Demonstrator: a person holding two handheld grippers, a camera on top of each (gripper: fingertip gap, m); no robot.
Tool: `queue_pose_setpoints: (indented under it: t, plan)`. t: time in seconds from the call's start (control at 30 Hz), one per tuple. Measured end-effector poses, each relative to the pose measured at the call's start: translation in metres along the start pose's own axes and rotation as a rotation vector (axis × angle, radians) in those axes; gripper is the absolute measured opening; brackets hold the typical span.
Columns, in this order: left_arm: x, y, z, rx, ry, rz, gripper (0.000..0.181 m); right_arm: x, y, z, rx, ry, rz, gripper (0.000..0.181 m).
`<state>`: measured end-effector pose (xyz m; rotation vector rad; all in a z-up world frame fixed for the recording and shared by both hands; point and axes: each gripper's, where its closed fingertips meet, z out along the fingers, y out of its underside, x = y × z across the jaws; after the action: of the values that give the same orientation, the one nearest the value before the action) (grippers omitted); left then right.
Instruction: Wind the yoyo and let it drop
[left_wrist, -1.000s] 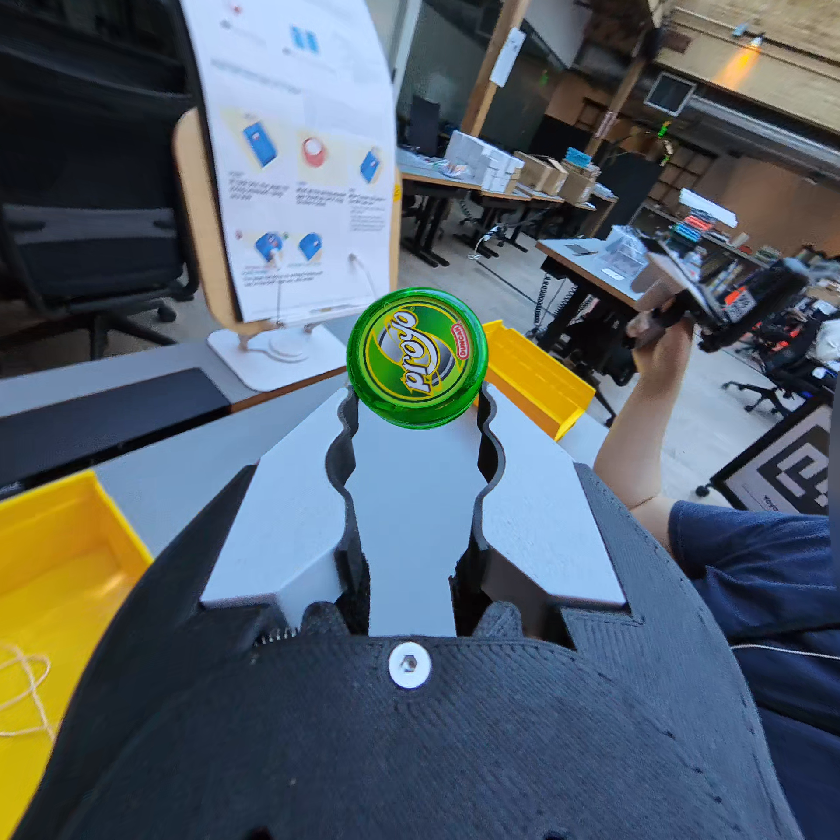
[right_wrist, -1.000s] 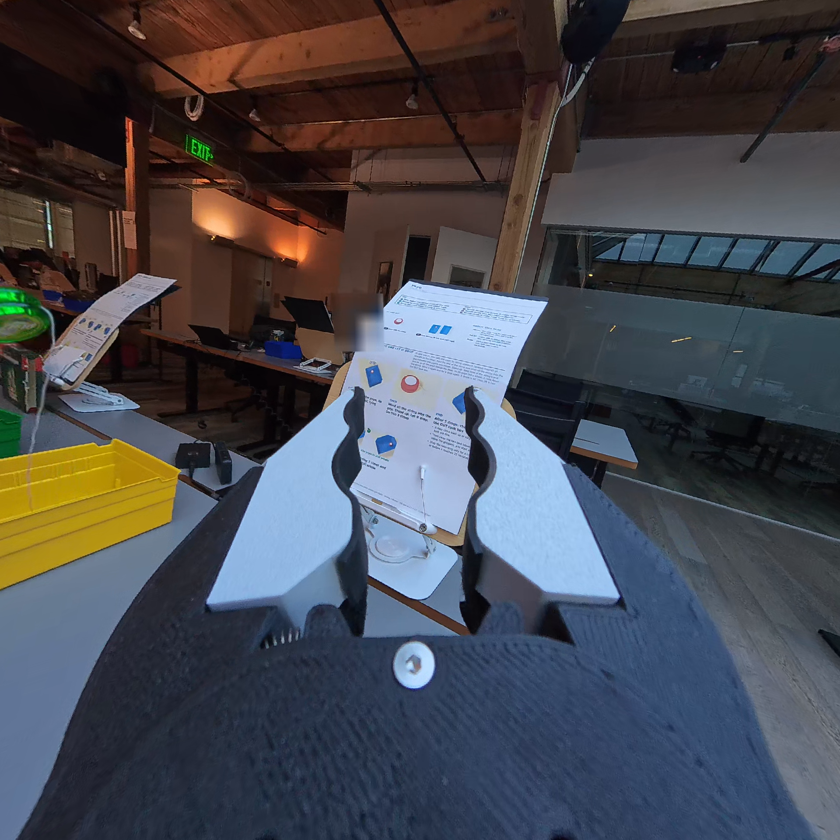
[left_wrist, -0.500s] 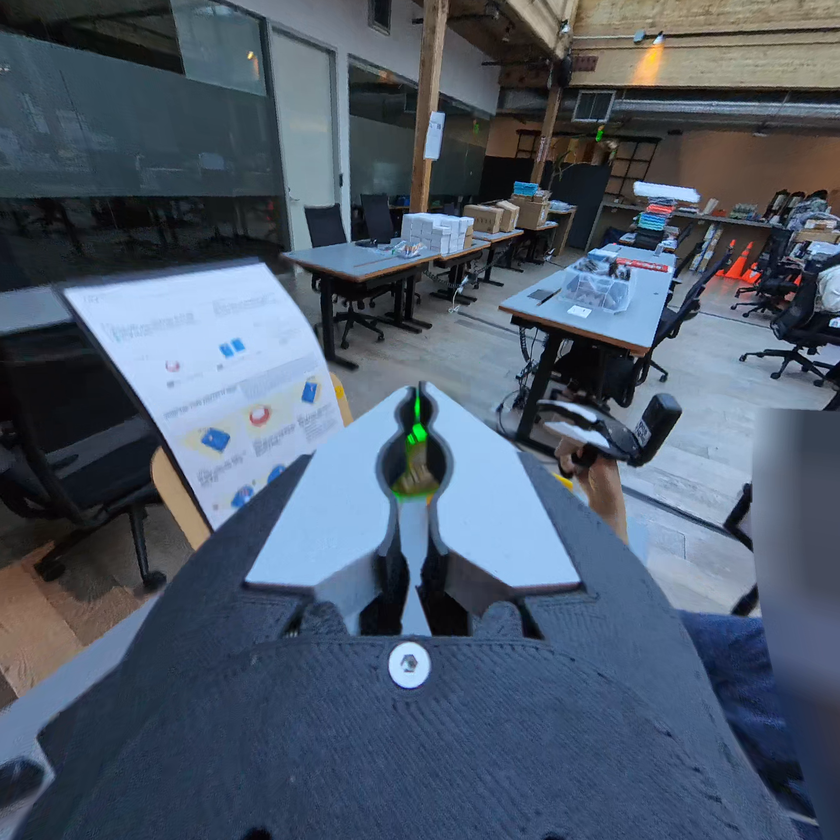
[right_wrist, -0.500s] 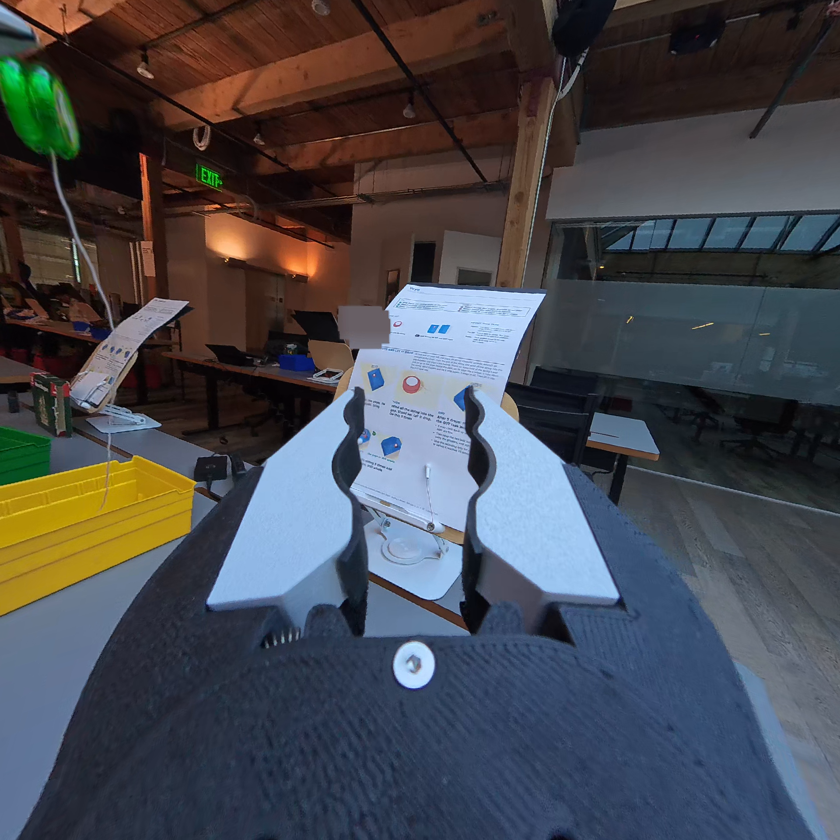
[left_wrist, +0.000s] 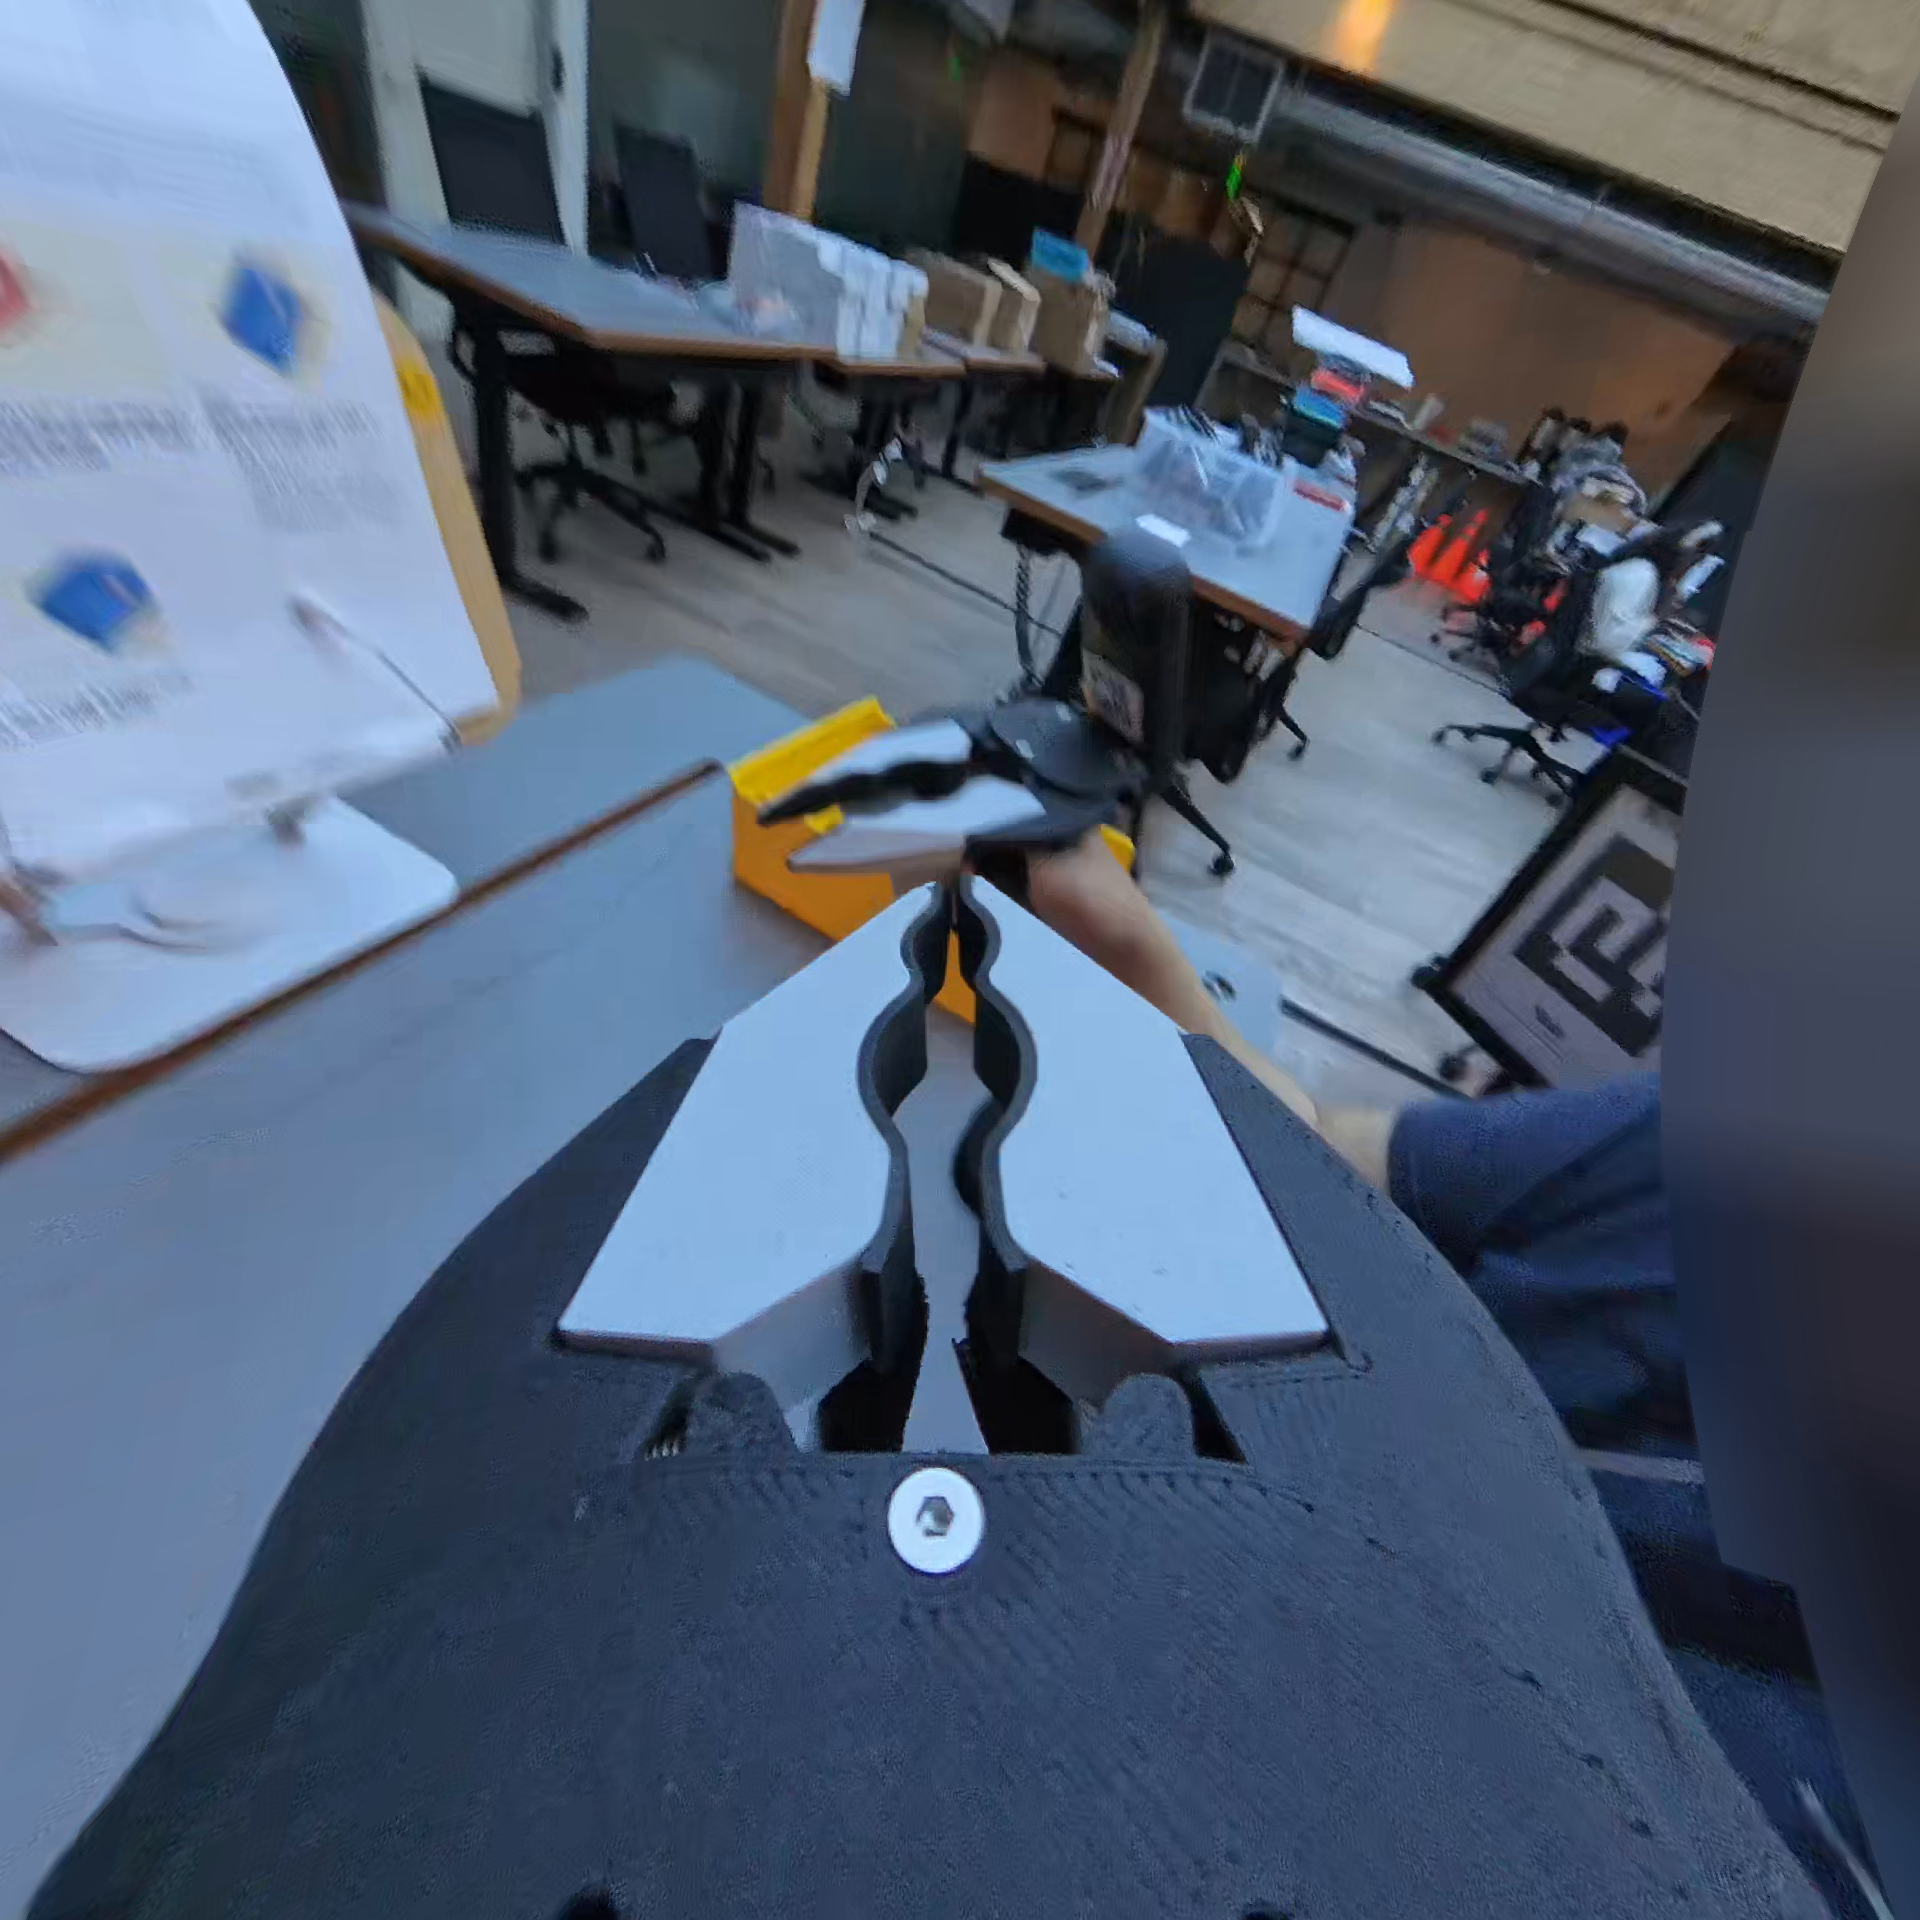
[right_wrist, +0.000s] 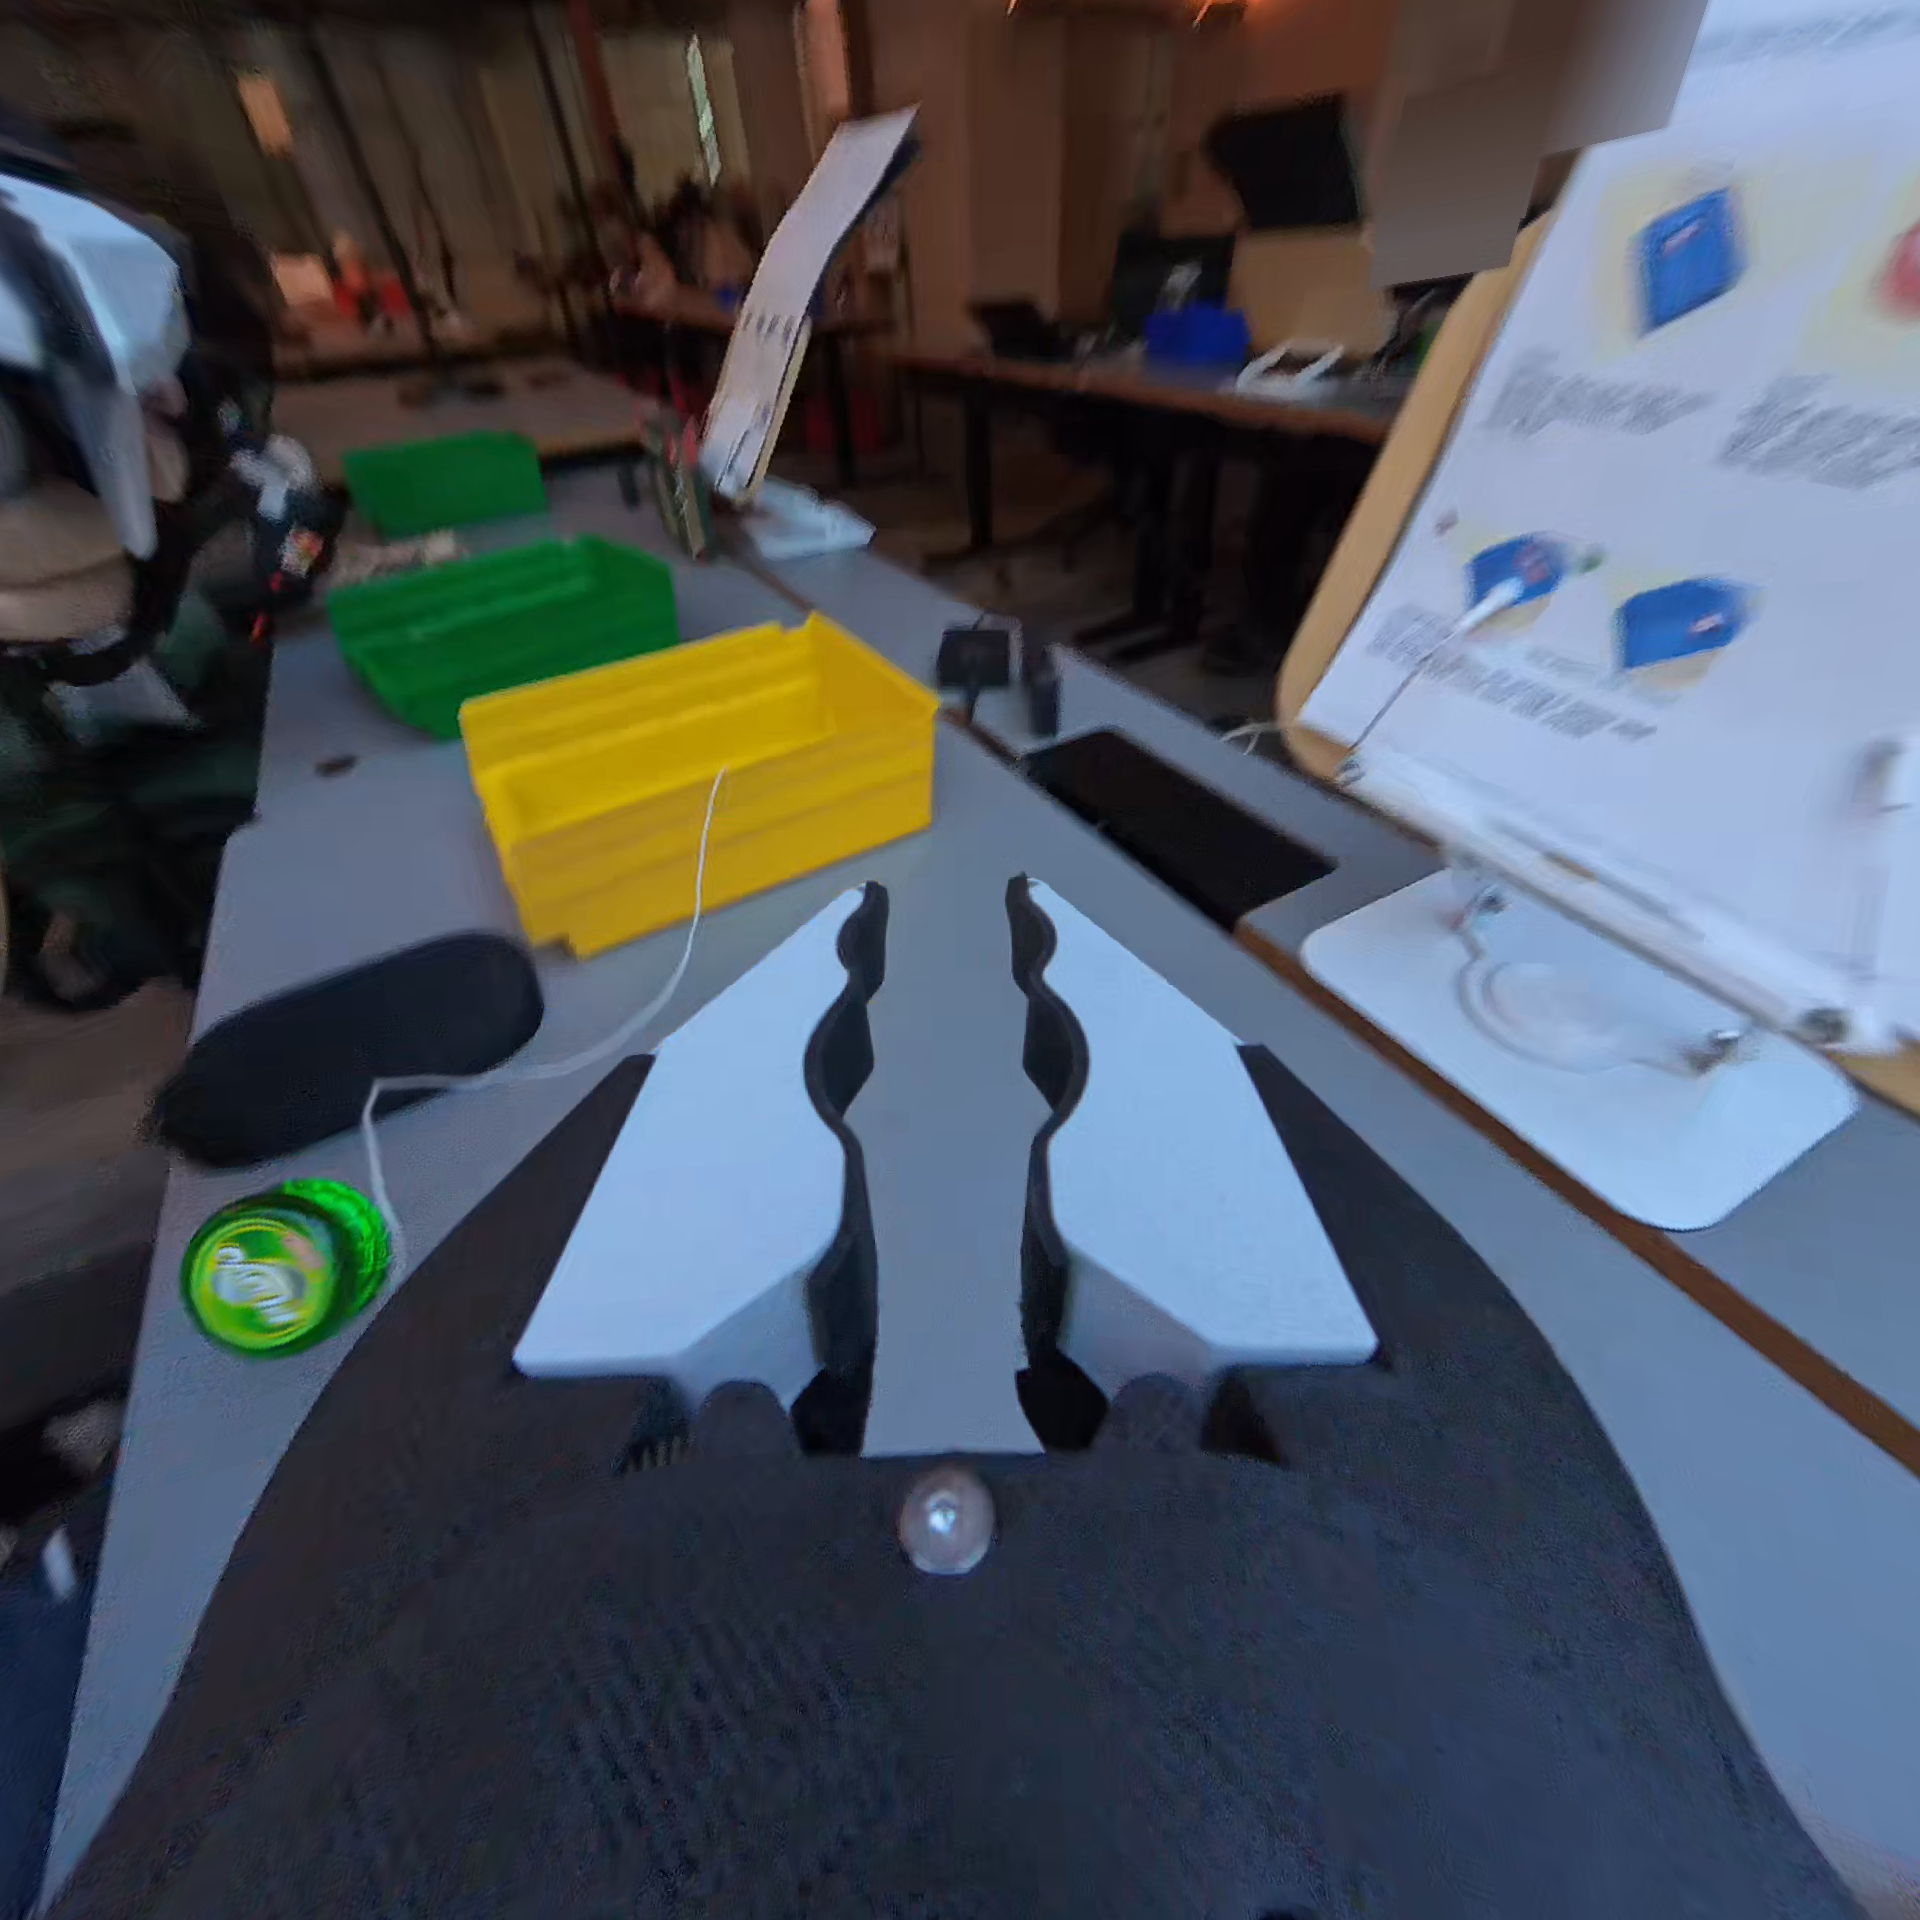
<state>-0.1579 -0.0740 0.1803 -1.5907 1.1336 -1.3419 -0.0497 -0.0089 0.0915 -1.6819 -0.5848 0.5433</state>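
The green yoyo (right_wrist: 286, 1268) sits low at the left edge of the grey table (right_wrist: 966, 821), blurred, its face towards me. Its white string (right_wrist: 686, 935) runs from it across the table up to the yellow bin (right_wrist: 707, 769). My right gripper (right_wrist: 948, 894) is open and empty above the table, to the right of the yoyo; it also shows in the left wrist view (left_wrist: 784, 840). My left gripper (left_wrist: 954, 904) is shut, with nothing visible between its fingers, and points towards the right gripper. The yoyo is out of the left wrist view.
Green bins (right_wrist: 499, 623) stand behind the yellow bin. A black case (right_wrist: 343, 1039) lies left of the string. An instruction sheet on a white stand (right_wrist: 1662, 520) is at the right, and shows in the left wrist view (left_wrist: 187, 468). A person's forearm (left_wrist: 1122, 966) holds the right gripper.
The yoyo has left my left gripper and dropped to the table's left edge. The left gripper's fingers have closed further and tilted down. The right gripper has swung down towards the table.
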Motion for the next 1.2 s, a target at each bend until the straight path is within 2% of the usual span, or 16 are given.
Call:
queue_pose_setpoints:
  t: [0.07,0.1,0.17,0.2,0.27,0.37,0.43,0.57,0.67,0.73,0.87,0.97,1.07,1.17,1.2]
  plan:
    - [0.008,0.091,-0.017,-0.097,0.106,-0.038,0.029,-0.022,0.048,0.016,-0.131,-0.055,-0.032,0.024]
    - [0.002,0.131,-0.029,-0.137,0.088,-0.045,0.036,-0.026,0.074,0.018,-0.184,-0.042,-0.063,0.024]
    - [-0.005,0.2,-0.051,-0.273,0.047,0.006,0.064,-0.02,0.117,0.016,-0.298,0.018,-0.098,0.024]
    - [0.003,0.222,-0.053,-0.295,0.068,0.042,0.077,-0.017,0.133,0.011,-0.344,0.034,-0.099,0.025]
    - [0.033,0.272,-0.055,-0.415,0.186,0.073,0.073,-0.017,0.149,0.002,-0.372,0.034,-0.055,0.028]
    - [0.04,0.33,-0.054,-0.545,0.226,0.085,0.08,-0.021,0.145,-0.01,-0.298,0.022,0.075,0.027]
    - [0.022,0.344,-0.052,-0.568,0.201,0.151,0.079,-0.021,0.139,-0.014,-0.257,0.026,0.139,0.027]
    - [0.026,0.363,-0.049,-0.608,0.317,0.132,0.074,-0.023,0.139,-0.018,-0.278,0.05,0.147,0.027]
    - [0.028,0.368,-0.049,-0.643,0.328,0.133,0.065,-0.034,0.139,-0.015,-0.289,0.038,0.12,0.027]
    - [0.021,0.365,-0.052,-0.628,0.269,0.154,0.06,-0.042,0.14,-0.011,-0.3,0.028,0.095,0.027]
    - [0.007,0.369,-0.069,-0.635,0.095,0.167,0.068,-0.057,0.148,-0.001,-0.33,0.005,0.042,0.027]
    - [0.001,0.372,-0.081,-0.613,-0.027,0.181,0.066,-0.069,0.151,0.004,-0.338,-0.017,0.012,0.027]
    - [0.001,0.38,-0.089,-0.617,-0.093,0.228,0.052,-0.079,0.153,0.008,-0.337,-0.04,0.009,0.027]
    - [0.004,0.385,-0.09,-0.609,-0.115,0.265,0.03,-0.088,0.155,0.01,-0.343,-0.049,-0.004,0.027]
    - [0.0,0.383,-0.088,-0.6,-0.143,0.291,0.029,-0.09,0.156,0.01,-0.348,-0.047,-0.018,0.027]
